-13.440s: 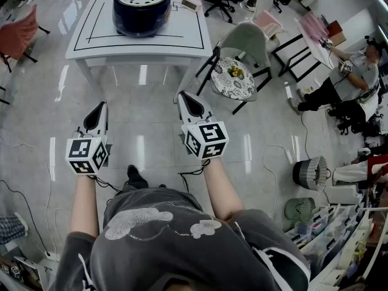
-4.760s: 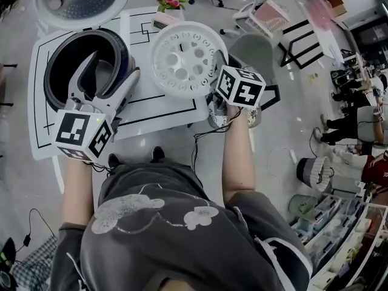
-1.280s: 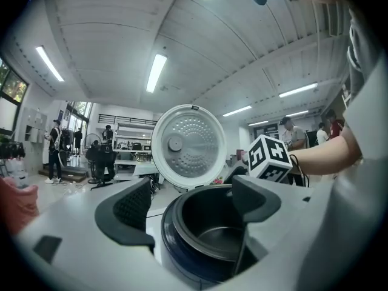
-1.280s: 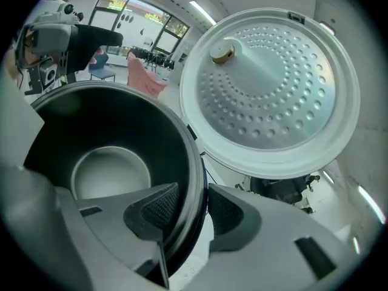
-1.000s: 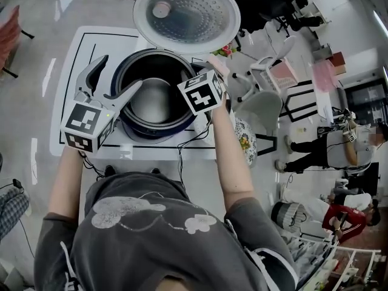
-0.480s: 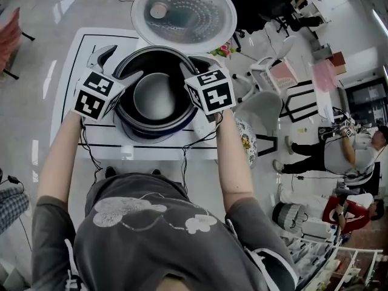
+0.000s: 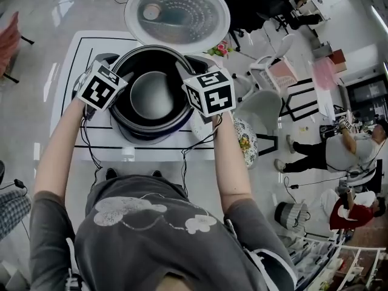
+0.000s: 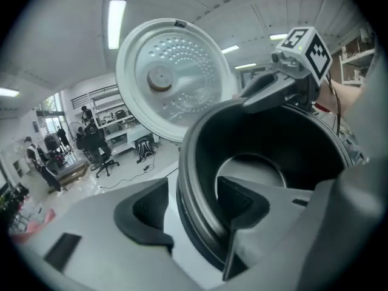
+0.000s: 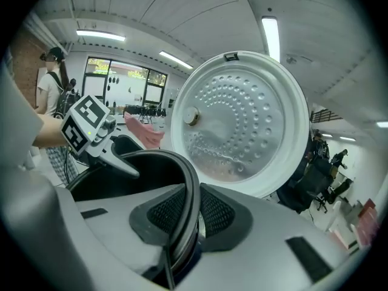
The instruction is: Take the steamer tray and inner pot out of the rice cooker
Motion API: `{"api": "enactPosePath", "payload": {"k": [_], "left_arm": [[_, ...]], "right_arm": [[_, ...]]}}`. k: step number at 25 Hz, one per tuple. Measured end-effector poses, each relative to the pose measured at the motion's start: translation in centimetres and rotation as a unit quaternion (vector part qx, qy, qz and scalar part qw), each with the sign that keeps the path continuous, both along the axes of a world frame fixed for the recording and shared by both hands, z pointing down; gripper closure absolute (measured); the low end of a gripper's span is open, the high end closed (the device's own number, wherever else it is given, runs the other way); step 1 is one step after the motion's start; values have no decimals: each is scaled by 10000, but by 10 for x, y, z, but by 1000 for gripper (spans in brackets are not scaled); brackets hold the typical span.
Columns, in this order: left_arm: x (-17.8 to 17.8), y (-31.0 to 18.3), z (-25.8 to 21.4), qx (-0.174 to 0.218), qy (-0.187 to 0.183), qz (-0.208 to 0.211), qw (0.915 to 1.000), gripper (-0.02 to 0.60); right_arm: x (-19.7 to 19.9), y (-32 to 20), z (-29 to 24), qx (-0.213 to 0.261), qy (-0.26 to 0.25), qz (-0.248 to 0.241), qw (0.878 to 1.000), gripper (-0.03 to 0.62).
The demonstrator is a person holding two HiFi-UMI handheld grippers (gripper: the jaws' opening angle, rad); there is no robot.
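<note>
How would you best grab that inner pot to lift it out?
By its rim, from above, at opposite sides, one jaw inside, one outside. The pot sits sunk in the cooker, so its outer wall is covered; only the thin rim is exposed.

left claw (image 8: 194, 211) | closing astride rim of inner pot (image 8: 273, 132) | lid (image 8: 176, 77) open

The dark, round inner pot (image 7: 151, 96) sits upright inside the navy rice cooker (image 7: 145, 132) on the white desk (image 7: 68, 71). The cooker's lid (image 7: 177, 14) stands open.
</note>
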State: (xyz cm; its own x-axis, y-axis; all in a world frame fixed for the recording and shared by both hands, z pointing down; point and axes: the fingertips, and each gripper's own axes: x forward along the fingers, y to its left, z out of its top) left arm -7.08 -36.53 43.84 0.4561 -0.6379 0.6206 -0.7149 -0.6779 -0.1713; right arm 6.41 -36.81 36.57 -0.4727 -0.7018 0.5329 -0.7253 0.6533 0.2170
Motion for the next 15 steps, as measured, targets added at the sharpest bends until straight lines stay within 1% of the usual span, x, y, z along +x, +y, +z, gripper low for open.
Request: {"api": "enactPosePath", "payload": {"k": [2,3,5,6,8,10,13,15], "left_arm": [[-2,-3,-5,79,111,-157,9998,347],[-2,-4,-6,123,99,-181,9997,369],[1,-4,-8,250,-56,-202,9995,446],[2,-4,-10,301,-130,-225,9992,460],[2,-4,-17,326,-145,-266,9990,466],[1,-5,-29,350,-65,-310,9989,477],[-1,-3,-52,560,48,-360,9978,486],[-3,0,-73,701,233,-375,9966,496]], "right_arm": [[0,0,-4,-12,-104,17,9999,502],[0,-1,-5,-26,-150,25,9999,502],[1,-1,-7,-47,-219,27,9997,503],[2,-1,-8,-49,-272,20,9996,502],[3,1,-16,-23,-462,-5,9989,503],[2,3,-30,75,-647,-28,9979,507],[0,6,-52,371,-706,-99,9968,507],[-2,9,-70,598,-764,-196,9951,507]]}}
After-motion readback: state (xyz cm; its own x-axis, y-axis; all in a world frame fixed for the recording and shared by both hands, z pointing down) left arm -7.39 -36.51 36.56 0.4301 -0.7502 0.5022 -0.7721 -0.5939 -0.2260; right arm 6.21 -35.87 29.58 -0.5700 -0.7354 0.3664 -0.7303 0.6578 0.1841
